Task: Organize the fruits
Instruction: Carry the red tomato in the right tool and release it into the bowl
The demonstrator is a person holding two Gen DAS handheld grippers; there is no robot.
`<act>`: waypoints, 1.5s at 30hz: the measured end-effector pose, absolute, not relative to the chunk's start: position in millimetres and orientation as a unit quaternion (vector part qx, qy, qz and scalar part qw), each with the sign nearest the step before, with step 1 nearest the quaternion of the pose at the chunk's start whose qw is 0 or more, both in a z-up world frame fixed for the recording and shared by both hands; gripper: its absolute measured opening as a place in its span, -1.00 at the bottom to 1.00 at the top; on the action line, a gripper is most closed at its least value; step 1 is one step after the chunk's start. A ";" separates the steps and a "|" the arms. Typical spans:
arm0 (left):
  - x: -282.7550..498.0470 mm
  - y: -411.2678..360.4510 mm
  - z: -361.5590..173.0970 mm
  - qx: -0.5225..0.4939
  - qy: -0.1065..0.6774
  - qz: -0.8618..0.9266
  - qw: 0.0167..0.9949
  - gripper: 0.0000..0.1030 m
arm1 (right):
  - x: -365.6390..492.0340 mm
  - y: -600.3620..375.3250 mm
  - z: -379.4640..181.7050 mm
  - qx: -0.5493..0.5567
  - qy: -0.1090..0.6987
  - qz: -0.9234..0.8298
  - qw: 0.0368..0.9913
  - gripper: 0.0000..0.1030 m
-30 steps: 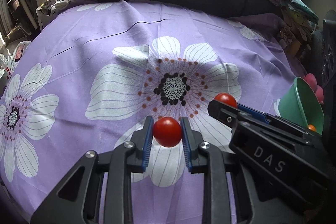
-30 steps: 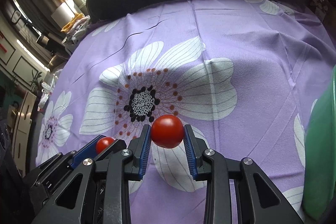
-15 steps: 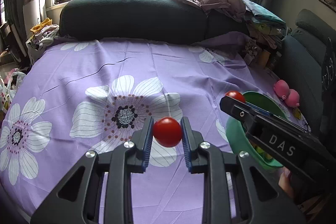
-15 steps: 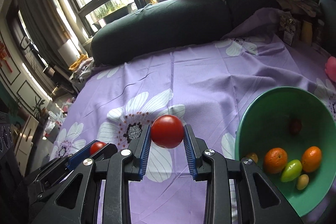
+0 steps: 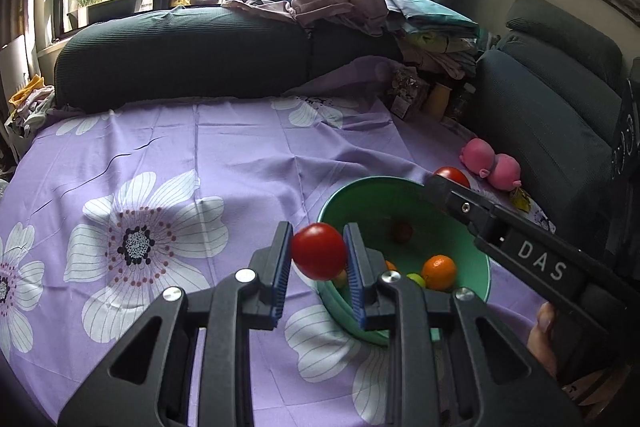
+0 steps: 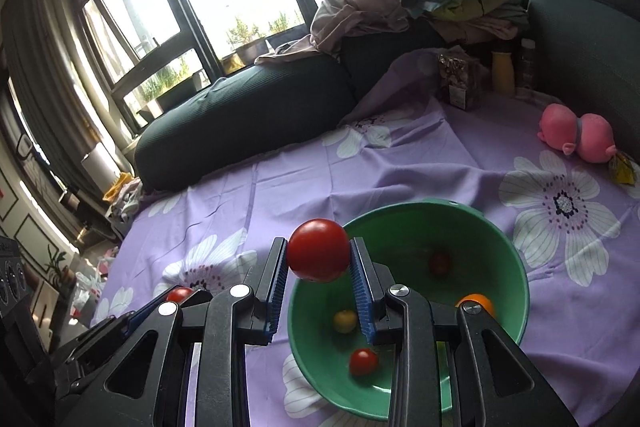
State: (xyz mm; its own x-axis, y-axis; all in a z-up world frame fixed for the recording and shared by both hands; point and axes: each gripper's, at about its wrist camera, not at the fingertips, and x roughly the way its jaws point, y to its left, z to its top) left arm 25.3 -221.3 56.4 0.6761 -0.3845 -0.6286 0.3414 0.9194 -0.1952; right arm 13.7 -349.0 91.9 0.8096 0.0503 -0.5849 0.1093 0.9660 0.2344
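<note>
Your left tongs (image 5: 318,259) are closed on a red tomato (image 5: 319,251), which sits between the two blue pads, and they are above the near-left rim of the green bowl (image 5: 348,195). Your right tongs (image 6: 319,259) are closed on a second red tomato (image 6: 319,250) in the same way, and this one is over the left edge of the bowl (image 6: 516,267). In the left wrist view the right tongs (image 5: 448,183) come in from the right side across the bowl, with their tomato (image 5: 454,175) showing at the tip beyond the far rim. In the right wrist view the left tongs (image 6: 184,297) are low on the left, beside the bowl, with their tomato (image 6: 179,294) partly hidden. Inside the bowl you can see an orange (image 5: 439,271), a small dark red fruit (image 6: 439,263), a small yellow fruit (image 6: 345,321), a small red tomato (image 6: 363,361) and a green fruit (image 5: 416,279) which is mostly hidden. The bowl stands on the bench with the purple flower cloth (image 5: 200,147). A pink toy pig (image 6: 576,137) lies on the cloth far behind the bowl, near the dark sofa (image 5: 180,55).
</note>
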 end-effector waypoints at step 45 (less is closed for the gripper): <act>53.7 -303.9 -20.0 0.019 0.458 -0.208 0.864 -0.49 | 26.8 -416.2 38.1 0.118 0.406 -0.096 0.901 -0.36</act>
State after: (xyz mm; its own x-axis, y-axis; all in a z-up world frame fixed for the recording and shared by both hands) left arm 53.7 -303.9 -20.0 0.4947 -0.3420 -0.7989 0.3765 0.9129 -0.1577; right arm 26.8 -416.2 38.1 0.6525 -0.0777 -0.7538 0.2698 0.9534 0.1353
